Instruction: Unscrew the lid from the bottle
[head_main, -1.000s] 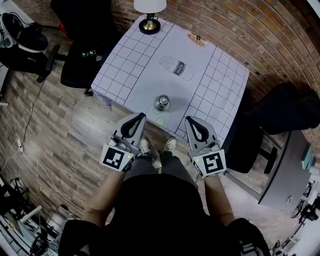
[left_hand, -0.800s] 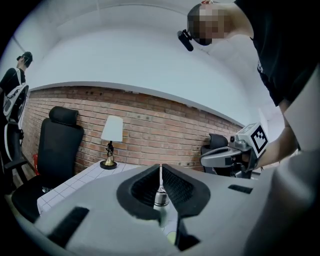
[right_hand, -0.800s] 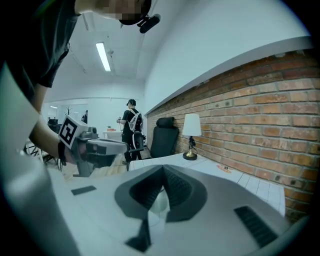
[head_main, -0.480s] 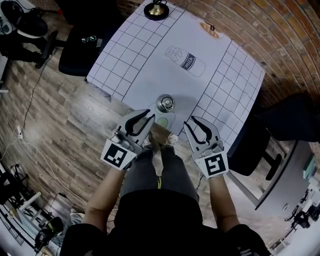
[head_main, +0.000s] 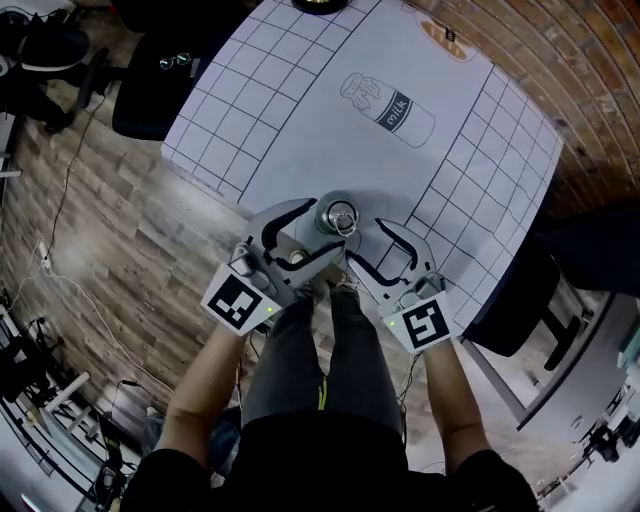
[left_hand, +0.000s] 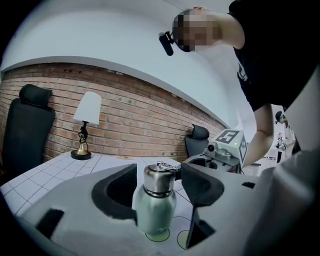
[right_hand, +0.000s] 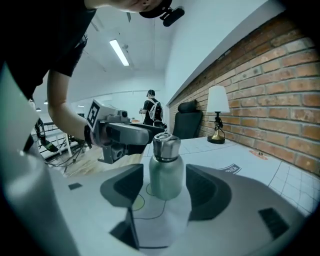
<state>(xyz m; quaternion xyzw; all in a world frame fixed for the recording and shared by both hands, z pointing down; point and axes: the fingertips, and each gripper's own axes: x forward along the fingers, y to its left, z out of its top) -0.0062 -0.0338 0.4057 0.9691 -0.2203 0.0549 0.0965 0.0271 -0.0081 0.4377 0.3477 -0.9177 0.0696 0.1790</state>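
Observation:
A small pale-green bottle (head_main: 337, 216) with a steel lid (left_hand: 159, 177) and a ring loop stands upright near the table's front edge. My left gripper (head_main: 322, 230) is open, its jaws having just been opening; the bottle (left_hand: 156, 202) stands between its pads, with a gap on the right side. My right gripper (head_main: 366, 246), whose jaws have also just been opening, is open at the other side. In the right gripper view the bottle (right_hand: 165, 172) stands just ahead of the right gripper (right_hand: 165, 176), apart from both pads. The lid (right_hand: 165, 145) sits on the bottle.
The table (head_main: 300, 90) carries a white gridded cloth with a milk-bottle drawing (head_main: 390, 100) and green circle marks (left_hand: 185, 239). A lamp (left_hand: 85, 125) stands at the far edge by the brick wall. Office chairs (head_main: 150, 90) stand to the left. A person (right_hand: 151, 107) stands far off.
Both grippers have come forward and down from the table's edge to the bottle. Their jaws went from shut to open, and the bottle now stands between the left jaws.

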